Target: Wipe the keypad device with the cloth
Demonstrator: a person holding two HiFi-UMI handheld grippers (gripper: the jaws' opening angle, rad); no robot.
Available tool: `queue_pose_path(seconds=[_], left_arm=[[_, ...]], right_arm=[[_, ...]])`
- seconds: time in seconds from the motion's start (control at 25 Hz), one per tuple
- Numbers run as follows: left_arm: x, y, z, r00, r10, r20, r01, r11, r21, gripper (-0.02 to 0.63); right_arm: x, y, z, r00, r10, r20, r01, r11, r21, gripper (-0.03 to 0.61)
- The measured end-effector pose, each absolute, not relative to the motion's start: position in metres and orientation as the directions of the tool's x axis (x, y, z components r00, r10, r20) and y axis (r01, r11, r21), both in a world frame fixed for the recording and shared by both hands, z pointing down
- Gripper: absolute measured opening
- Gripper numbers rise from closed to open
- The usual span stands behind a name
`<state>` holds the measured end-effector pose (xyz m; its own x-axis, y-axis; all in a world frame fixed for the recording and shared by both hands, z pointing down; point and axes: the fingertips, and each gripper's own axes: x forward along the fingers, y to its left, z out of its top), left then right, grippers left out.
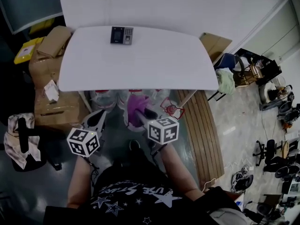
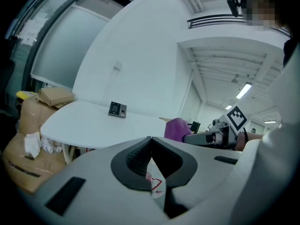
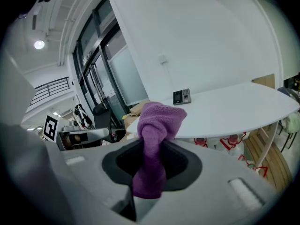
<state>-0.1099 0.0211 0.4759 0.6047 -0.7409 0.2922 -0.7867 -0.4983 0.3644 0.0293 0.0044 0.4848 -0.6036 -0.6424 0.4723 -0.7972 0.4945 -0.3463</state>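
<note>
the right gripper [image 3: 152, 149] has its jaws clamped on a purple terry cloth [image 3: 157, 118]. the cloth is pinched at its middle, so a soft bunched wad stands out ahead of the jaws and the rest trails back through them. held that way, the wad looks meant to serve as the wiping pad. the left gripper [image 2: 150, 142] has its jaws drawn together with nothing between them, probably kept free to steady the device if needed.

the small dark keypad device with a screen [image 1: 122, 35] lies flat on the white rounded bench [image 1: 140, 64]. it is well ahead of both pairs of jaws, near the far edge by the wall and well apart from the cloth, so wiping has not begun.

both grippers are held low in front of the person, side by side and short of the bench's near edge, their jaws aimed forward at the bench. the next move calls for a long reach forward over the bench to bring the wad onto the device.
</note>
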Motion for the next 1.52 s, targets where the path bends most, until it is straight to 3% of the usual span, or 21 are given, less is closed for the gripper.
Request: queue_pose_path(seconds=[0.84, 1.52], left_arm=[[-0.040, -0.067, 0.471, 0.499, -0.819, 0.283, -0.852, -0.405, 0.331, 0.008], [-0.045, -0.104, 0.484, 0.470, -0.828, 0.306, -0.865, -0.363, 0.347, 0.008]], right_arm=[[0.106, -0.111, 0.486, -0.692, -0.587, 0.419, -0.721, 0.582, -0.375, 0.100], [0.110, -0.152, 0.501, -0.698, -0.556, 0.452, -0.714, 0.588, -0.380, 0.100]])
